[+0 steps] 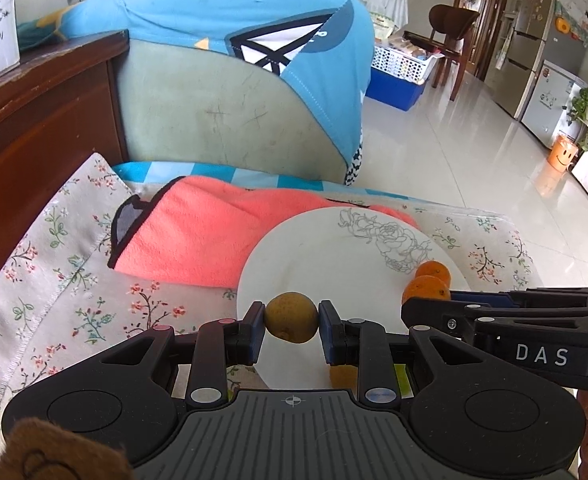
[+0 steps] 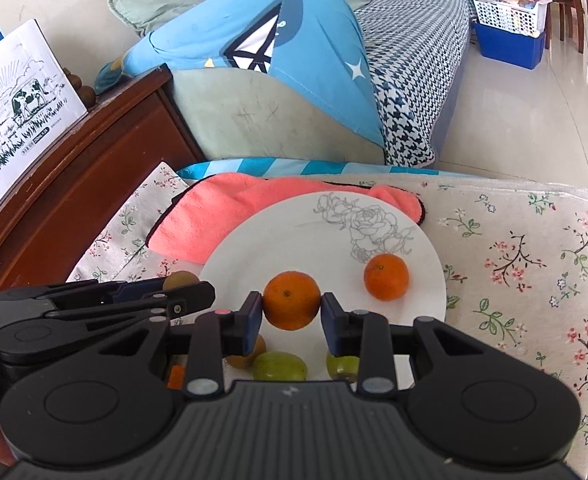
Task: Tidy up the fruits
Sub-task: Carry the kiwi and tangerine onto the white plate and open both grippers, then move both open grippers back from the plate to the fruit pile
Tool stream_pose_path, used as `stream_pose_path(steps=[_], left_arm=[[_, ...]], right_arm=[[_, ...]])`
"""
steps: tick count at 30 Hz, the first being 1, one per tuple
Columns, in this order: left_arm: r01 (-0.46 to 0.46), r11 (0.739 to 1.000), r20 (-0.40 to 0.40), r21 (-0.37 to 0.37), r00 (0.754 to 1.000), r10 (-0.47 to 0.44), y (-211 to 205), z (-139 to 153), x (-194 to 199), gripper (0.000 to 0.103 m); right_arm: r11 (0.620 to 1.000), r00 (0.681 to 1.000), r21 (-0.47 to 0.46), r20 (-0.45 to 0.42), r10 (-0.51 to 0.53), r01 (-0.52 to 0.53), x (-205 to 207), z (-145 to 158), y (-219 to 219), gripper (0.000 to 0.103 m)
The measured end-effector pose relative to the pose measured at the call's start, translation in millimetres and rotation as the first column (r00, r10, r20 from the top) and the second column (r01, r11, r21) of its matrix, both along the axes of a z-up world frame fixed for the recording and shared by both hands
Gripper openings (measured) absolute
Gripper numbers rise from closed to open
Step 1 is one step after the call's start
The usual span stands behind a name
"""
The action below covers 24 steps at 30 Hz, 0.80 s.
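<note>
Above the plate, left tongs pinch a brown fruit, right tongs an orange.

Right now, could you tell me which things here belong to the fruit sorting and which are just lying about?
Job:
- brown fruit in left tongs
- orange in right tongs
- second orange
- green fruits
- white plate

Lying about:
- pink towel
- cardboard box
- blue blanket

Pink towel on floral cloth; blue cushion behind; wooden cabinet left.
</note>
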State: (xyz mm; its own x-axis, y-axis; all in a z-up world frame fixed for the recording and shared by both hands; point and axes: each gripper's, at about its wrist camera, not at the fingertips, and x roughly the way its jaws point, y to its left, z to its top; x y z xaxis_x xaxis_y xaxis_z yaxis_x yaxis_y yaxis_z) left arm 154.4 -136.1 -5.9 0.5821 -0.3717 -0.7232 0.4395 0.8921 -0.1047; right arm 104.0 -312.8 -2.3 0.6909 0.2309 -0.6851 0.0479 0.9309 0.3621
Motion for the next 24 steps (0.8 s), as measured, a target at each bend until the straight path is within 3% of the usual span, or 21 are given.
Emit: stream_pose_path(steps=[6,12,24], left_arm=[[-0.017,1.000,-0.007,-0.016,1.000,0.017,-0.1,-0.1,2.0,0.028],[-0.066,0.997,0.006,-0.026,0.998,0.066,6.9,10.5,2.9,0.049],[-0.091,0.995,0.001,0.035,0.996,0.091,32.4,24.5,3.0,0.053]], right_arm=[[0.999,1.000,0.027,-0.016,-0.021,0.022,3.9,-6.6,-3.7,0.035],[0.998,0.999,0.050,0.011,-0.034,0.034,1.2,0.1,-6.8,0.035],[0.998,0.998,0.028,0.026,0.049,-0.050,-7.0,9.8,7.6,0.035]])
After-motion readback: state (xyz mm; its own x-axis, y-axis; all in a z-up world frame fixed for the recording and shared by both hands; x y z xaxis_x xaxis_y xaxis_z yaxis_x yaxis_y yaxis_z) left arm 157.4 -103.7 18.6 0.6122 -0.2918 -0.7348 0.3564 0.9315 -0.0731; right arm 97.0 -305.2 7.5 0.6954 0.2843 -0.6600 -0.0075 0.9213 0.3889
